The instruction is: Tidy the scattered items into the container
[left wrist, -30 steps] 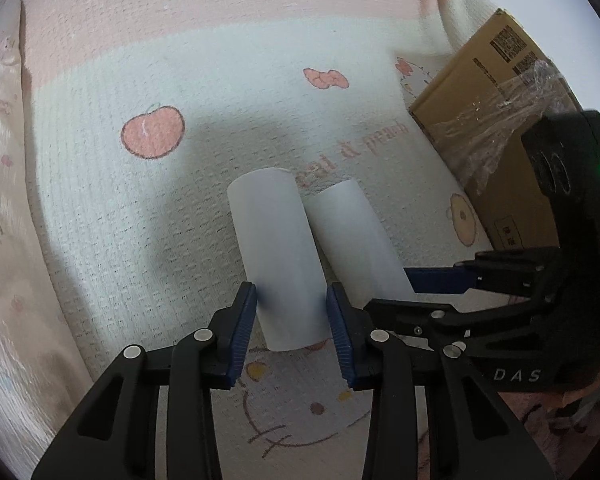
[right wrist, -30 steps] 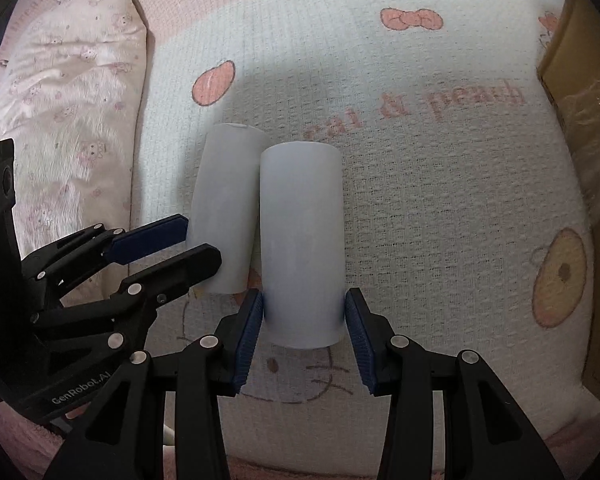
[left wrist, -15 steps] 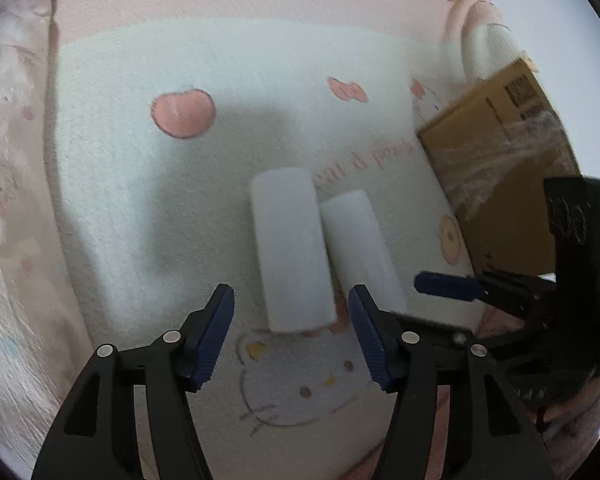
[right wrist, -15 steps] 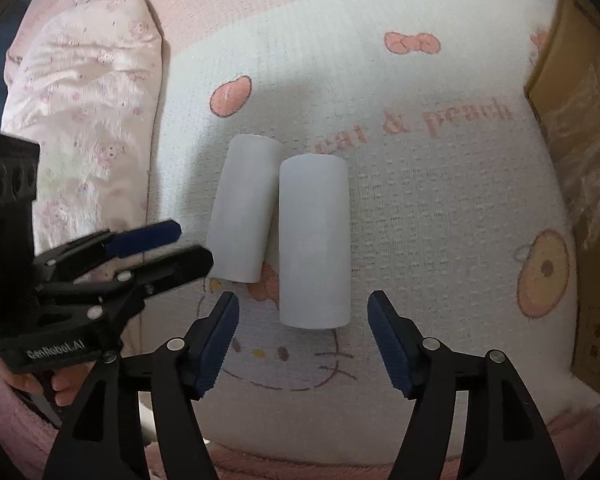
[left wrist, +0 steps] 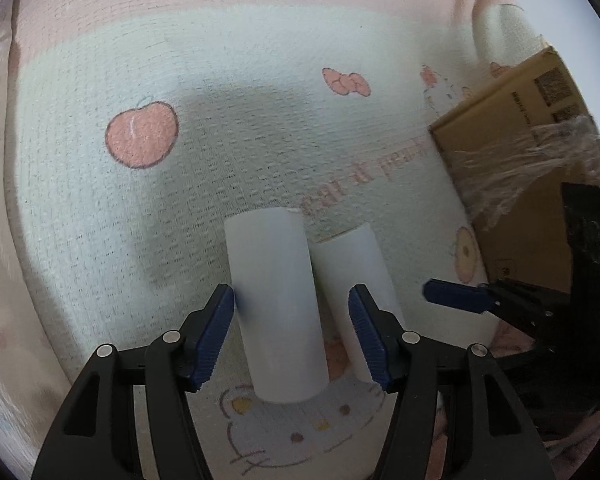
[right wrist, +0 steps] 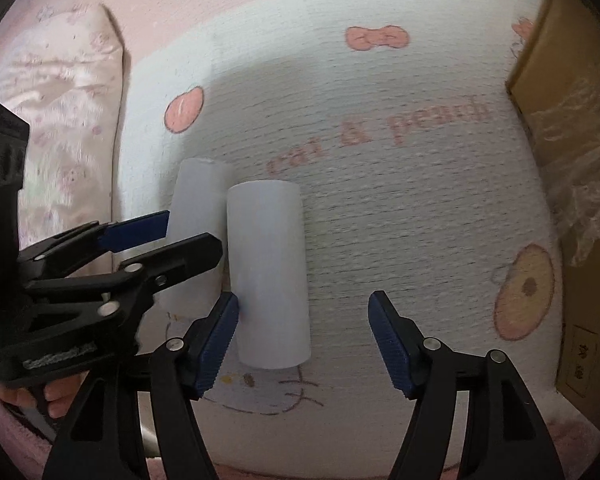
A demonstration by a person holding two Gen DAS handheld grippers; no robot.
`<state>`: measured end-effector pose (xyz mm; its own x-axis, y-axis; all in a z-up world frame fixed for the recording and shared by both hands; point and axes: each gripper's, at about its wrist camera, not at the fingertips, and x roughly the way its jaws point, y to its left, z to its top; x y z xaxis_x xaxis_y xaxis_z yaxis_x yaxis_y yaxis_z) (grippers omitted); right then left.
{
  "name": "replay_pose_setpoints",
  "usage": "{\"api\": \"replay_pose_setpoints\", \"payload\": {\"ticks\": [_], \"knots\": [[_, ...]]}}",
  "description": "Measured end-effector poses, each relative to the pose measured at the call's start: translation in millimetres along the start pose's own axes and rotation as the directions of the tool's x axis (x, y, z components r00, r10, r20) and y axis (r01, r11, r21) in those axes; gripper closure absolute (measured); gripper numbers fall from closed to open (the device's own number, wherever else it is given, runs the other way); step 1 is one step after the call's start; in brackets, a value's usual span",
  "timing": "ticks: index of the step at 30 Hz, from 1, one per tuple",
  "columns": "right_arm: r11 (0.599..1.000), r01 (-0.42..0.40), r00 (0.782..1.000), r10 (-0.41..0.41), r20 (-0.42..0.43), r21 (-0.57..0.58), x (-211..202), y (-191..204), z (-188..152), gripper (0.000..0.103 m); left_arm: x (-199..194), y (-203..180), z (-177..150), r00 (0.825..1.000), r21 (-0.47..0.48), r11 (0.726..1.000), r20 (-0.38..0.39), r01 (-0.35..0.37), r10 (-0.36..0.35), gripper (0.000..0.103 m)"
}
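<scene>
Two white cylinders lie side by side on a printed blanket. In the left wrist view the left cylinder [left wrist: 278, 304] lies between the open fingers of my left gripper [left wrist: 292, 334], its left pad touching it; the right cylinder [left wrist: 356, 276] lies just beyond the right finger. In the right wrist view the right cylinder [right wrist: 268, 276] sits between the open fingers of my right gripper [right wrist: 304, 338], against the left pad. The left cylinder [right wrist: 194, 216] is partly hidden behind my left gripper [right wrist: 180, 236]. Nothing is gripped.
A cardboard box [left wrist: 532, 152] with torn plastic wrap stands on the right, also in the right wrist view [right wrist: 572, 128]. A pale patterned pillow [right wrist: 52, 120] lies to the left. The blanket [left wrist: 240, 140] has peach, bow and cat prints.
Both grippers opened off the cylinders and pulled back half a second ago. Now both have moved forward again, open around the cylinders, which stayed on the blanket.
</scene>
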<state>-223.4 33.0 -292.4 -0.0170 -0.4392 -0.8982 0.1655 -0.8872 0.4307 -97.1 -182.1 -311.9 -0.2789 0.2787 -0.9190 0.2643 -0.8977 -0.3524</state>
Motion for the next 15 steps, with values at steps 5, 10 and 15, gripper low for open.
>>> {"api": "replay_pose_setpoints", "payload": {"ticks": [5, 10, 15], "knots": [[0.999, 0.000, 1.000, -0.001, 0.022, 0.044, -8, -14, 0, 0.037, -1, 6, 2, 0.998, -0.027, 0.998, 0.013, -0.058, 0.059, 0.055], [0.999, -0.032, 0.999, 0.032, 0.010, 0.038, -3, -10, 4, 0.037, -5, 19, -3, 0.999, -0.069, 0.996, -0.006, -0.048, 0.047, 0.055], [0.999, -0.029, 0.999, 0.029, -0.014, -0.014, 11, 7, 7, 0.038, -11, 24, -15, 0.997, -0.076, 0.994, -0.025, -0.072, 0.071, 0.055]]}}
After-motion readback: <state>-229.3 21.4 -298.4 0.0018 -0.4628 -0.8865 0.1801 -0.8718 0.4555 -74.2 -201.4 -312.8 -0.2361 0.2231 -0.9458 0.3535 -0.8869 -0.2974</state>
